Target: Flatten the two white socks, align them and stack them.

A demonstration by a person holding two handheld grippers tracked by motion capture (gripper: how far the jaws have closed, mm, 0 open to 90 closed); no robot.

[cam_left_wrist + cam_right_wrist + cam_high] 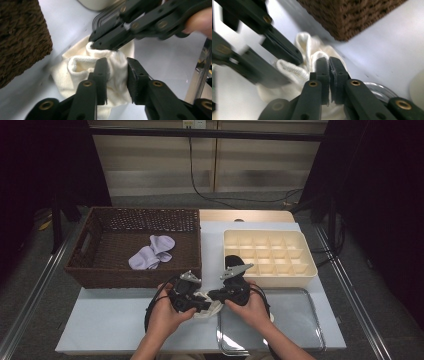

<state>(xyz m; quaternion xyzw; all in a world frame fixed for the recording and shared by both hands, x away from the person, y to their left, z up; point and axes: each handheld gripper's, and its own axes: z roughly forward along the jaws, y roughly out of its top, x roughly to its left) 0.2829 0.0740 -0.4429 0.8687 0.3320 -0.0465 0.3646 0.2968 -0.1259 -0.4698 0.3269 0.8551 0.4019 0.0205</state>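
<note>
Both tongs work a cream sock (82, 75) on the bench (110, 320), just in front of the basket (135, 275). Left tongs (117, 75) stand partly apart, with a fold of the sock's cuff between the jaws; whether they press it I cannot tell. Right tongs (329, 75) are closed on another fold of the same cuff.

Progress, as judged: the sock is bunched, apparently mid-fold or mid-roll. It is not yet in the compartment box (270, 251), whose cells all appear empty. A lilac pair (152, 252) lies in the basket, not yet handled.

Surroundings: a clear tray (305, 320) lies on the bench under the right hand (252, 307), in front of the box. The basket's front wall sits close to the left tongs. The two tongs nearly touch, leaving little room to turn.
</note>
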